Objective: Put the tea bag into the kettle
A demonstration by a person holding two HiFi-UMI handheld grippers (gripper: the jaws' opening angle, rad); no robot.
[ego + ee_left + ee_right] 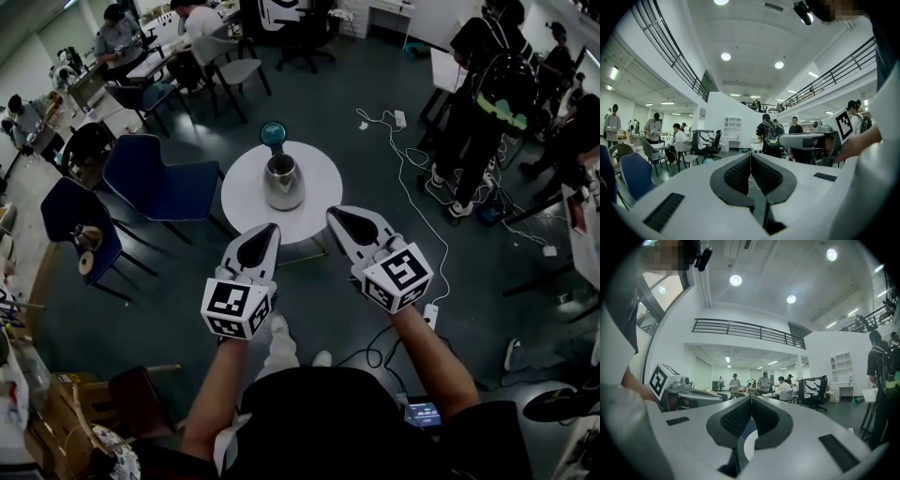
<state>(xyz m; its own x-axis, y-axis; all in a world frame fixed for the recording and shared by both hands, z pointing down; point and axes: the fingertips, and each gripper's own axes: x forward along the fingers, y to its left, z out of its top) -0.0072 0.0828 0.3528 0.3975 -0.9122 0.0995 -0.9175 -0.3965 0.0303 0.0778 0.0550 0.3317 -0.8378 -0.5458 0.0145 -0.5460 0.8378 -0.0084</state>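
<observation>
Busy workshop floor, with a round white table [319,178] at frame centre bearing the kettle [282,181]. My left gripper [271,229] pinches a thin white thread [750,168], likely the tea bag's string; the bag itself is unseen. My right gripper [334,215] is clenched and empty. Next, I carry the thread up-frame over the kettle's mouth.

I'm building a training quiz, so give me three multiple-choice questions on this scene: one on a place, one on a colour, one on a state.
1. Where is the kettle? A on the floor; B on the round table; C on a chair.
2. What colour is the round thing behind the kettle? A red; B teal; C yellow.
3. How are the right gripper's jaws? A together; B wide apart; C round the kettle.
Answers: B, it stands on the white tabletop; B, it shows teal in the head view; A, the pads meet in the right gripper view.
</observation>
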